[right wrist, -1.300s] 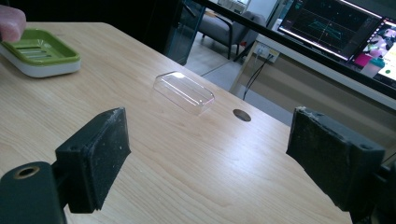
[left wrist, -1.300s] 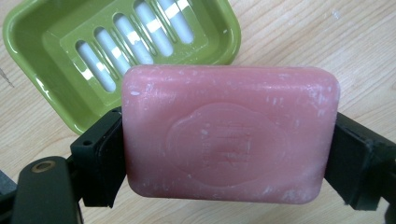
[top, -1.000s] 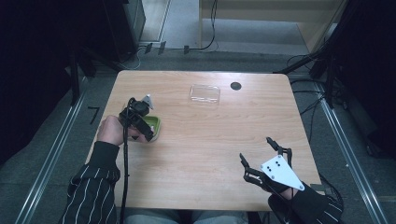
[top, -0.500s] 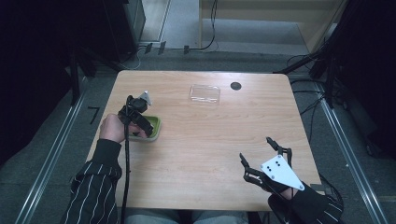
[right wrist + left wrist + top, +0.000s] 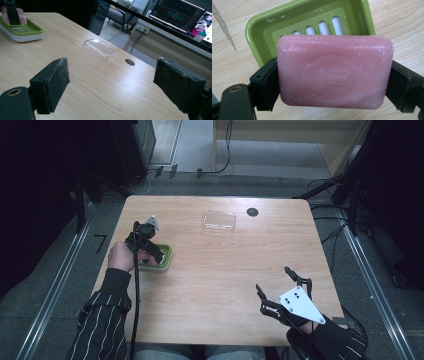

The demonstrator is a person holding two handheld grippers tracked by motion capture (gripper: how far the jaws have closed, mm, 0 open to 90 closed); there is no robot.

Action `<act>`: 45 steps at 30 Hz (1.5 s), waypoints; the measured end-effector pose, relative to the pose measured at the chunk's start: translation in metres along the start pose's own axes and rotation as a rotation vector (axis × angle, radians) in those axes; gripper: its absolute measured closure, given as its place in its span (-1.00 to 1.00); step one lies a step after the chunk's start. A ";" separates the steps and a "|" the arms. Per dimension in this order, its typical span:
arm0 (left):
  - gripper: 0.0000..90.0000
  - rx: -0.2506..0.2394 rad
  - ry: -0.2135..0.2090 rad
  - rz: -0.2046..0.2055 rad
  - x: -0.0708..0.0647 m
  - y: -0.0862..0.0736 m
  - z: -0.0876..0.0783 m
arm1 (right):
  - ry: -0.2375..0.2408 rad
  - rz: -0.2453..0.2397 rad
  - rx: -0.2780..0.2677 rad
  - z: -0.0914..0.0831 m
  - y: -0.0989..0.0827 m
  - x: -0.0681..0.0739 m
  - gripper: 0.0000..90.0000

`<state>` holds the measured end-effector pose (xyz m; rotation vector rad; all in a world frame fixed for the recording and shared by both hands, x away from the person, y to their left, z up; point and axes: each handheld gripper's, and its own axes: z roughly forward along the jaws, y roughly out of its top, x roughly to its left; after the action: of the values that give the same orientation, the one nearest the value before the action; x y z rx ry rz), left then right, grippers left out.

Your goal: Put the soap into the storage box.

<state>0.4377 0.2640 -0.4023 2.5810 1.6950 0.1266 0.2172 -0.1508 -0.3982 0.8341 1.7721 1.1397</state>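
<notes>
Embossed oval stamp on pink soap (image 5: 335,72), lettering unreadable

I see a pink soap bar (image 5: 335,72) with pale white flecks between my black left jaws. Past the jaws sits a bright green soap dish (image 5: 264,25) with white slots and a white base. The worktop (image 5: 225,270) is light wood with thin grain lines. A clear lid (image 5: 99,49) lies beyond my black right jaws. My sleeve (image 5: 102,320) is black with thin white stripes.
</notes>
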 end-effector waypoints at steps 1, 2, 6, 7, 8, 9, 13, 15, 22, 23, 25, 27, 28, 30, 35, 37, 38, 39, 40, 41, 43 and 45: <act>-0.69 0.008 0.000 0.002 0.000 0.001 0.001 | 0.001 0.000 0.000 0.000 0.000 0.000 -0.71; -0.69 0.012 -0.005 -0.001 0.001 0.001 0.002 | 0.001 0.000 0.000 0.000 0.000 0.000 -0.71; -0.69 0.010 -0.006 -0.009 0.000 0.004 0.004 | 0.001 0.000 0.000 0.000 0.000 0.000 -0.71; -0.69 0.009 -0.006 -0.012 0.000 0.005 0.004 | 0.002 0.006 0.001 0.000 0.000 0.000 -0.71; -0.69 0.006 -0.001 -0.016 0.000 0.006 0.004 | 0.002 0.003 0.000 0.000 0.000 0.000 -0.71; -0.69 0.006 -0.001 -0.018 0.001 0.007 0.005 | 0.001 0.001 -0.001 0.001 0.000 0.000 -0.71; -0.69 -0.003 0.010 -0.031 0.000 0.011 0.008 | 0.003 -0.002 0.003 0.001 0.000 0.001 -0.71; -0.69 -0.004 0.012 -0.042 0.001 0.012 0.010 | 0.004 -0.003 0.002 0.001 0.000 0.000 -0.71; -0.69 -0.008 0.010 -0.074 0.006 0.014 0.016 | -0.001 0.004 0.003 0.000 0.000 0.000 -0.71; -0.69 -0.006 0.012 -0.076 0.006 0.015 0.016 | 0.000 0.000 0.002 0.000 0.000 0.000 -0.71; -0.69 -0.007 0.012 -0.079 0.006 0.015 0.018 | 0.000 -0.001 0.003 0.000 0.000 0.000 -0.71; -0.69 -0.006 0.008 -0.079 0.008 0.016 0.019 | -0.001 0.001 0.003 0.000 -0.001 0.000 -0.71; -0.69 -0.004 0.012 -0.081 0.008 0.016 0.019 | 0.001 0.003 0.004 -0.001 -0.001 0.000 -0.71; -0.69 -0.010 0.017 -0.087 0.008 0.016 0.020 | 0.000 -0.001 0.003 -0.001 -0.001 -0.001 -0.71; -0.69 -0.007 0.019 -0.101 0.009 0.017 0.024 | -0.003 0.000 0.003 -0.002 -0.001 -0.001 -0.71; -0.69 -0.011 0.019 -0.108 0.010 0.018 0.026 | -0.002 -0.002 0.003 -0.001 -0.001 0.000 -0.71; -0.69 -0.013 0.018 -0.117 0.010 0.018 0.027 | -0.003 -0.002 0.003 -0.001 -0.001 0.000 -0.71; -0.69 -0.005 0.025 -0.118 0.010 0.018 0.029 | -0.003 -0.001 0.004 -0.001 -0.001 0.000 -0.71; -0.69 -0.003 0.025 -0.122 0.010 0.018 0.031 | -0.003 -0.001 0.004 -0.001 -0.001 0.000 -0.71; -0.69 -0.005 0.033 -0.125 0.010 0.018 0.032 | -0.003 -0.001 0.004 -0.001 -0.001 0.000 -0.71; -0.69 0.002 0.039 -0.134 0.011 0.019 0.035 | -0.002 -0.003 0.003 -0.001 -0.001 0.000 -0.71; -0.69 0.006 0.043 -0.137 0.011 0.019 0.038 | -0.004 0.000 0.004 -0.001 -0.001 0.000 -0.71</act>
<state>0.4628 0.2669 -0.4378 2.4735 1.8831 0.1718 0.2160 -0.1516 -0.3984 0.8382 1.7722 1.1341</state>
